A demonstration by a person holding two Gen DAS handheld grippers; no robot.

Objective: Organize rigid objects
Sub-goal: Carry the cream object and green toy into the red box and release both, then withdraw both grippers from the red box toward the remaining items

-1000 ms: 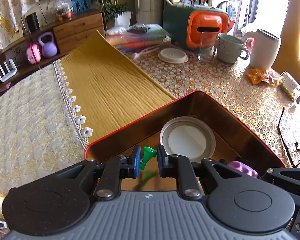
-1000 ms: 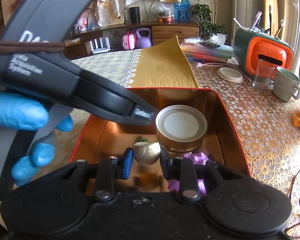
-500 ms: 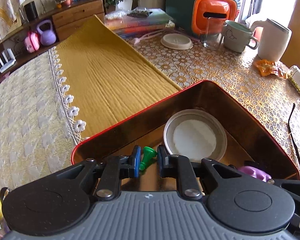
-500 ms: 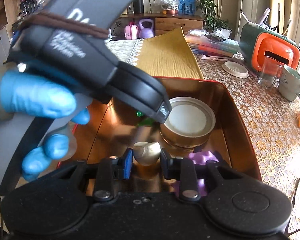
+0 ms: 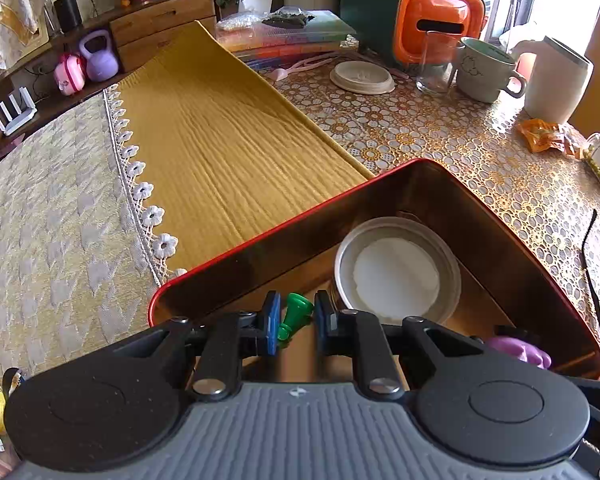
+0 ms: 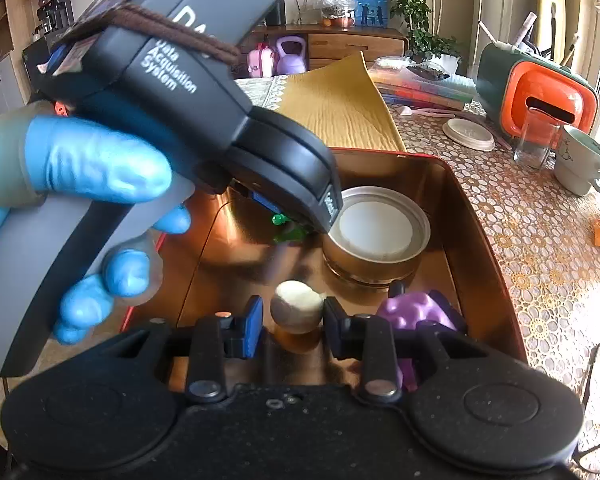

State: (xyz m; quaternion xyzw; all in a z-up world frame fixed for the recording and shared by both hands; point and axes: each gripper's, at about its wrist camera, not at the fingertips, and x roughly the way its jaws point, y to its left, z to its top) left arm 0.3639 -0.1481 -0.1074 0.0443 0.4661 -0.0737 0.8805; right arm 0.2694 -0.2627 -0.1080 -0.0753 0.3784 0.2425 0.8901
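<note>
A red-rimmed tin box [image 5: 260, 236] with a shiny copper inside lies on the table. In it stand a round tin with a white lid [image 5: 396, 272] and a purple lumpy toy [image 6: 412, 308]. My left gripper [image 5: 296, 320] is shut on a small green pawn-shaped piece [image 5: 294, 314], held just above the box floor beside the round tin. My right gripper [image 6: 294, 330] is low inside the box, its jaws opening around a cream rounded lump [image 6: 296, 306] that rests on the floor. A gap shows between the lump and the left pad. A blue-gloved hand [image 6: 92, 168] holds the left gripper.
A mustard cloth [image 5: 220, 140] lies beyond the box. At the back right stand an orange and green holder [image 5: 428, 20], a glass [image 5: 436, 64], a mug [image 5: 484, 72], a white jug [image 5: 556, 80] and a flat lid [image 5: 362, 76]. A black cable [image 5: 592, 264] runs past the box.
The right jaws have spread, and a gap has appeared beside the cream lump. The left gripper has tipped a little steeper over the box, still gripping the green piece.
</note>
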